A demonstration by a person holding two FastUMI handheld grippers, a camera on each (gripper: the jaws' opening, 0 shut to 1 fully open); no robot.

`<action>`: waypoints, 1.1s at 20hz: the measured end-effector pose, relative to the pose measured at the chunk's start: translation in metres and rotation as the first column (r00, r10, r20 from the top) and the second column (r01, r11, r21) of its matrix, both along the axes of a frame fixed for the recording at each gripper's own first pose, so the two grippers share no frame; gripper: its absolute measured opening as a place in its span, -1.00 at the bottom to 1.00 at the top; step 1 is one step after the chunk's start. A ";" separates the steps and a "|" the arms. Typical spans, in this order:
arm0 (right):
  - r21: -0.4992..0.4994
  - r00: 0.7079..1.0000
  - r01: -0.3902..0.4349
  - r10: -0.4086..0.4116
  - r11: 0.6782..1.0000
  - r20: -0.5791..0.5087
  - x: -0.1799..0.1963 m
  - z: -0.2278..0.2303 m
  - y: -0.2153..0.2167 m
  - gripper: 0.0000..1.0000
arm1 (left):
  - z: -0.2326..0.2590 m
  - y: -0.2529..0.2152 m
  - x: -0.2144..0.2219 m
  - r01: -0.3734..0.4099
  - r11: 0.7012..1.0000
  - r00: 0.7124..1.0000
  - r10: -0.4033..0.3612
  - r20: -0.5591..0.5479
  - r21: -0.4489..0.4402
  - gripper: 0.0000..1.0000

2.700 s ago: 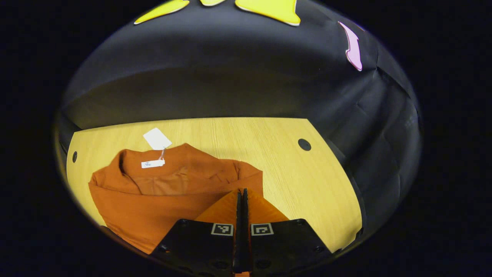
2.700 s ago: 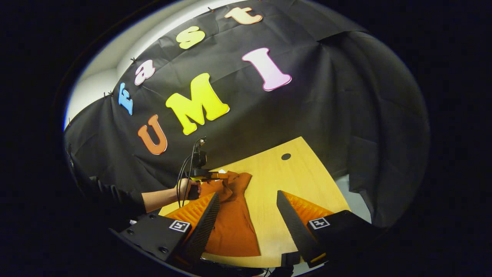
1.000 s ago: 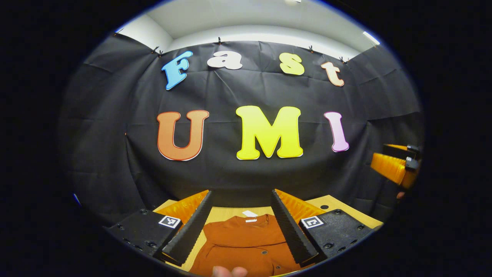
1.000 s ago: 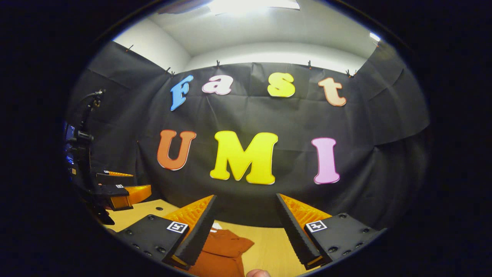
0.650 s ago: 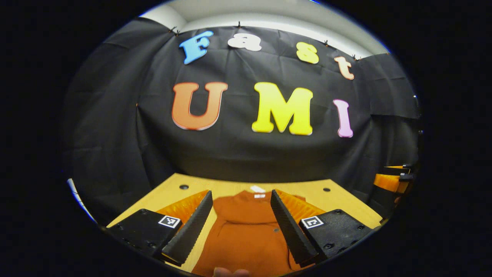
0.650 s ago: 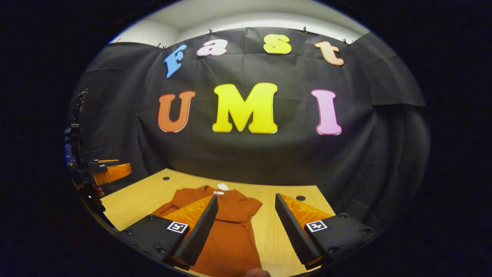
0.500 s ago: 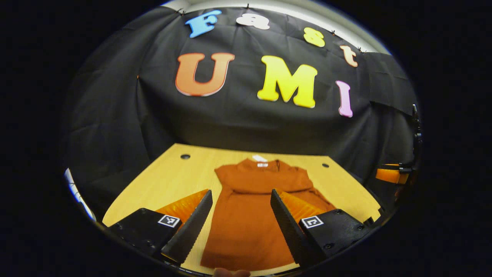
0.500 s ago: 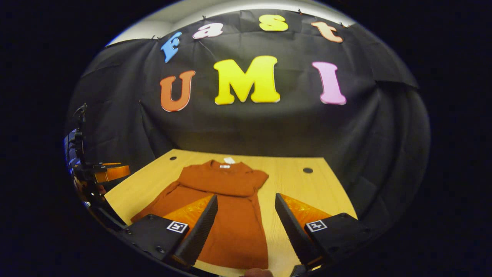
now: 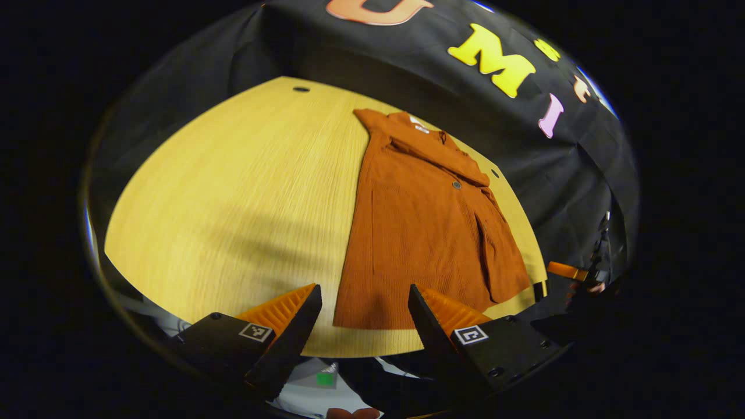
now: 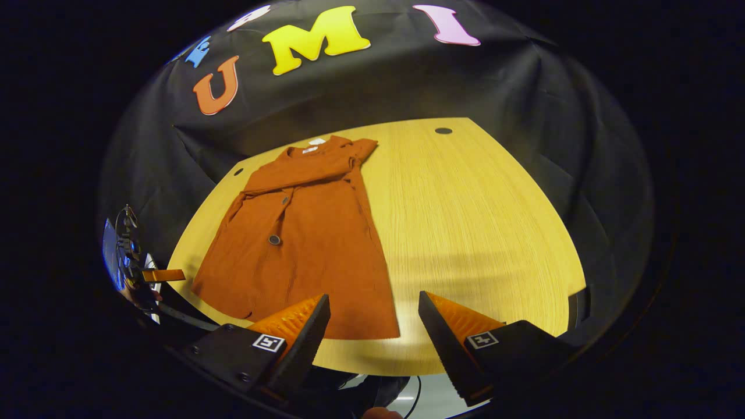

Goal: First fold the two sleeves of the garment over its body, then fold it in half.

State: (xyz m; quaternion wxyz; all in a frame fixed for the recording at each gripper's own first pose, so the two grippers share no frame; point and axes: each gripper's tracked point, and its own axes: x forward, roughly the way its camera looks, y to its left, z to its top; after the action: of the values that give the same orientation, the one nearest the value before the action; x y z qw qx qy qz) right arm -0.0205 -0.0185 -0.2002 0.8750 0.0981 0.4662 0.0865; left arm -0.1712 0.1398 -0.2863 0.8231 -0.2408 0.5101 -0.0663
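A rust-orange garment (image 9: 419, 233) lies flat on the wooden table (image 9: 233, 192), collar far and hem near, with both sleeves lying over its body. My left gripper (image 9: 364, 289) hovers open above the hem's near left corner, holding nothing. In the right gripper view the garment (image 10: 302, 233) shows a dark button (image 10: 273, 239) and a white tag (image 10: 317, 141) at the collar. My right gripper (image 10: 373, 297) is open above the hem's near right corner, apart from the cloth. Each gripper also appears small at the other's side: the right gripper (image 9: 567, 270) and the left gripper (image 10: 163, 274).
Bare table (image 10: 477, 221) stretches wide to the right of the garment, and equally to its left in the left gripper view. Round cable holes (image 9: 301, 89) (image 10: 443, 131) sit near the far corners. The table's near edge lies just beneath both grippers, with floor below it.
The left gripper, shut on the garment 2.7 s ago, is now open. Both grippers drew back to the near edge and tipped down from the wall toward the hem.
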 end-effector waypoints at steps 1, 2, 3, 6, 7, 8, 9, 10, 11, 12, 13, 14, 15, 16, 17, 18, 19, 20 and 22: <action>-0.007 1.000 0.004 -0.004 1.000 -0.015 -0.001 -0.004 -0.001 0.86 | -0.002 -0.008 -0.004 0.007 0.999 1.000 -0.008 -0.023 -0.042 0.95; -0.012 1.000 0.006 -0.007 1.000 -0.030 -0.003 -0.008 -0.002 0.86 | -0.005 -0.014 -0.008 0.017 0.998 0.999 -0.020 -0.046 -0.067 0.95; -0.015 0.999 0.008 -0.008 1.000 -0.043 -0.009 -0.011 -0.004 0.86 | -0.011 -0.011 -0.011 0.025 0.997 0.998 -0.029 -0.057 -0.069 0.94; -0.014 0.997 0.007 -0.008 1.000 -0.079 -0.015 -0.016 -0.004 0.87 | -0.011 -0.010 -0.005 0.003 0.996 0.998 -0.009 -0.065 -0.089 0.89; -0.007 0.996 0.003 -0.004 1.000 -0.092 -0.015 -0.019 -0.002 0.87 | -0.010 -0.012 -0.004 -0.002 0.994 0.997 -0.006 -0.073 -0.107 0.89; 0.003 0.994 0.006 -0.005 1.000 -0.111 -0.019 -0.022 -0.002 0.86 | -0.009 -0.015 -0.004 0.000 0.992 0.997 -0.010 -0.079 -0.124 0.88; 0.019 0.991 0.012 -0.009 1.000 -0.131 -0.019 -0.024 0.001 0.94 | -0.009 -0.019 -0.002 -0.001 0.990 0.997 -0.010 -0.081 -0.141 0.89; 0.037 0.989 0.022 -0.016 0.999 -0.147 -0.020 -0.027 0.004 0.94 | -0.009 -0.023 0.001 -0.006 0.987 0.996 -0.009 -0.092 -0.163 0.88; 0.046 0.987 0.033 -0.025 0.998 -0.160 -0.019 -0.030 0.006 0.94 | -0.009 -0.027 0.004 -0.013 0.983 0.995 -0.006 -0.099 -0.183 0.87; 0.051 0.986 0.041 -0.032 0.998 -0.166 -0.019 -0.031 0.007 0.94 | -0.009 -0.031 0.006 -0.008 0.982 0.994 -0.012 -0.105 -0.191 0.87; 0.061 0.988 0.046 -0.036 0.997 -0.150 -0.013 -0.029 0.008 0.87 | -0.011 -0.033 0.006 0.000 0.982 0.995 -0.020 -0.102 -0.186 0.83; 0.064 0.987 0.054 -0.044 0.996 -0.152 -0.008 -0.030 0.007 0.92 | -0.013 -0.036 0.006 0.012 0.984 0.994 -0.031 -0.103 -0.180 0.81; 0.067 0.987 0.062 -0.051 0.996 -0.155 -0.002 -0.034 0.010 0.93 | -0.013 -0.038 0.008 0.027 0.985 0.994 -0.045 -0.101 -0.173 0.72; 0.064 0.986 0.065 -0.055 0.996 -0.155 0.002 -0.036 0.014 0.92 | -0.014 -0.041 0.009 0.047 0.986 0.993 -0.064 -0.103 -0.158 0.66; 0.058 0.986 0.049 -0.039 0.997 -0.160 0.004 -0.037 0.022 0.86 | -0.017 -0.044 0.010 0.068 0.988 0.991 -0.083 -0.102 -0.139 0.55; 0.038 0.987 0.020 -0.013 0.999 -0.160 -0.001 -0.038 0.030 0.91 | -0.019 -0.047 0.012 0.090 0.989 0.990 -0.102 -0.098 -0.121 0.50; -0.003 0.988 -0.030 0.029 1.000 -0.155 -0.005 -0.042 0.036 0.85 | -0.019 -0.048 0.015 0.106 0.988 0.989 -0.116 -0.093 -0.108 0.42; -0.066 0.987 -0.091 0.081 0.994 -0.136 -0.008 -0.042 0.035 0.81 | -0.019 -0.049 0.018 0.113 0.988 0.988 -0.122 -0.092 -0.101 0.39; -0.198 0.978 -0.192 0.170 0.961 -0.122 -0.013 -0.045 0.033 0.70 | -0.026 -0.050 0.024 0.110 0.990 0.987 -0.118 -0.105 -0.085 0.28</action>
State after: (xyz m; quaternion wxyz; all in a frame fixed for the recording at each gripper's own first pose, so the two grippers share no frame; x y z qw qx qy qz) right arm -0.0334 0.0144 -0.2453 0.8435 -0.0331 0.5245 0.1114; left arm -0.1475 0.0899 -0.3124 0.7784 -0.2468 0.5645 -0.1201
